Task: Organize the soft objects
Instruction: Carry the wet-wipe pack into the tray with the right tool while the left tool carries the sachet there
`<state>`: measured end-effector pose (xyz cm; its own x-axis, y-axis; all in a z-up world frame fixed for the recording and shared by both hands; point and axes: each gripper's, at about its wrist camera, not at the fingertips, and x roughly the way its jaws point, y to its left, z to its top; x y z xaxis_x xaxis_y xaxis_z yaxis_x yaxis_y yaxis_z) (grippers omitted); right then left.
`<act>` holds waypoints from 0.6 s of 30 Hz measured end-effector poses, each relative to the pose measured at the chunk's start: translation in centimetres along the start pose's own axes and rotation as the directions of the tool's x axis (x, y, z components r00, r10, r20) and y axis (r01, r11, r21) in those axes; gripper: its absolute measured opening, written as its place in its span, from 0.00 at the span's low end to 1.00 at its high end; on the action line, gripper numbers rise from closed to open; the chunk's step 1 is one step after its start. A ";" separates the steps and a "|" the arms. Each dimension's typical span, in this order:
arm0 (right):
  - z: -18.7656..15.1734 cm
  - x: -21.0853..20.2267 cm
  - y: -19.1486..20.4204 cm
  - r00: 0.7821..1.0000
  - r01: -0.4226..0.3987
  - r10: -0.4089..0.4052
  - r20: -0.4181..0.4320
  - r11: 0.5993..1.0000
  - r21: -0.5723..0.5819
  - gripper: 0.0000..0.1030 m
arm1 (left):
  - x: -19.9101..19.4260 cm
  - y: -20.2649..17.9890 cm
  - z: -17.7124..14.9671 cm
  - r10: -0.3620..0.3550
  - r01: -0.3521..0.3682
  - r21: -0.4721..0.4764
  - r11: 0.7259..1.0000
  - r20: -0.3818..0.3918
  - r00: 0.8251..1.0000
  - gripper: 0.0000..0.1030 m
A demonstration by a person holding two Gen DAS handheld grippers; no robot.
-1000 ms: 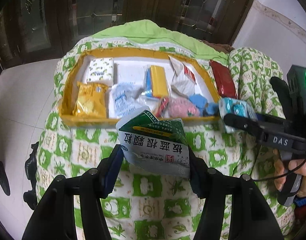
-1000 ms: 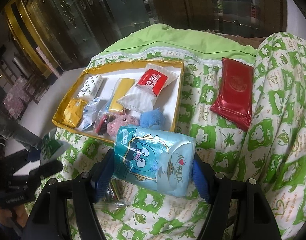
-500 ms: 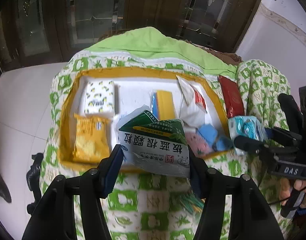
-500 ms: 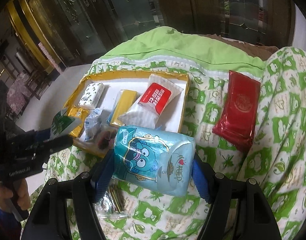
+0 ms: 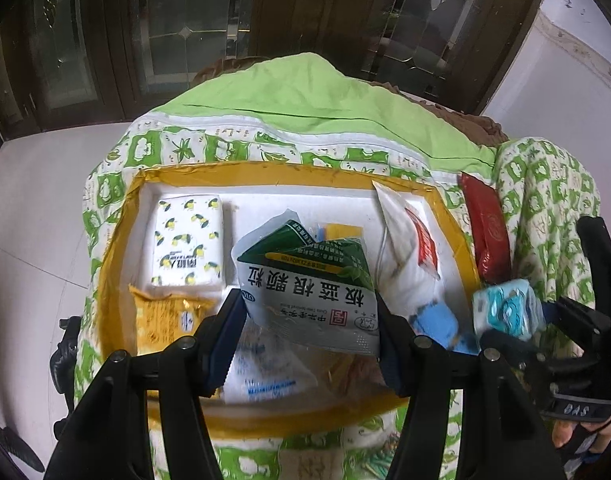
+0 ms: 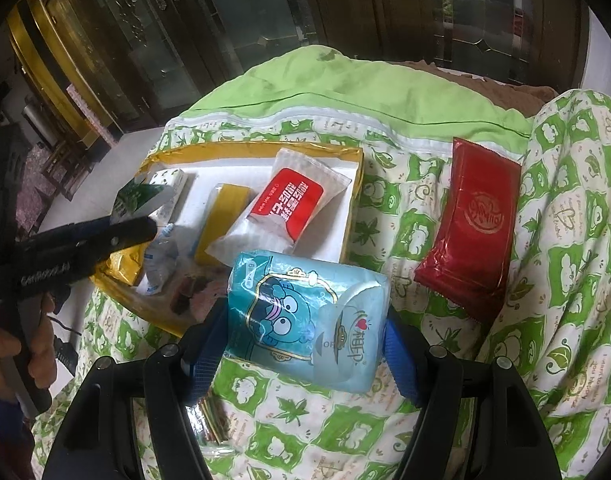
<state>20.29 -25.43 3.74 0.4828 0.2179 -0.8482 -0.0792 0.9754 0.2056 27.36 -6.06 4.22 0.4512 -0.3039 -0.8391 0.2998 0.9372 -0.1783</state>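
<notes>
Two grippers hang over the quilt (image 6: 445, 184), each with a packet pinched between its pads. On the left, the left gripper (image 5: 307, 334) clamps a green and white sachet (image 5: 309, 288) above the yellow-rimmed tray (image 5: 281, 170), where a tissue pack (image 5: 189, 248) and other packets lie. Further right, the right gripper (image 6: 305, 340) grips a blue wet-wipe pack (image 6: 305, 316) just past the tray's near corner. A red packet (image 6: 473, 236) lies on the quilt, right of the tray.

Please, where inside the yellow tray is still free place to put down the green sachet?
The tray has a bare white patch along its far wall, between the lemon-print tissue pack and the white-and-red packet. The near half is crowded with a yellow snack bag, a clear pouch and blue things.
</notes>
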 end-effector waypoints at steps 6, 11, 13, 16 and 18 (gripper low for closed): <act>0.3 0.5 0.7 1.000 0.023 -0.024 -0.004 0.998 -0.058 0.74 | 1.6 0.0 0.5 0.008 -0.008 -0.001 1.000 -0.020 1.000 0.57; 0.9 1.6 2.2 0.998 0.051 -0.057 -0.033 0.985 -0.166 0.74 | 2.8 0.3 0.7 0.018 -0.018 -0.004 1.000 -0.038 0.999 0.57; 1.1 2.2 2.7 0.997 0.057 -0.067 -0.046 0.980 -0.192 0.74 | 3.1 0.4 0.8 0.020 -0.020 -0.005 1.000 -0.043 0.999 0.57; 1.4 3.2 3.1 0.995 0.058 -0.073 -0.067 0.975 -0.216 0.74 | 3.5 0.5 0.8 0.023 -0.023 -0.001 1.000 -0.048 0.999 0.57; 1.5 3.6 3.2 0.994 0.070 -0.088 -0.067 0.972 -0.225 0.74 | 3.8 0.5 0.9 0.025 -0.025 -0.001 1.000 -0.054 0.998 0.57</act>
<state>23.07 -21.57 2.12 0.4282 0.1334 -0.8938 -0.2388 0.9706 0.0304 29.96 -6.88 1.43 0.4124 -0.2709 -0.8698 0.2878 0.9446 -0.1578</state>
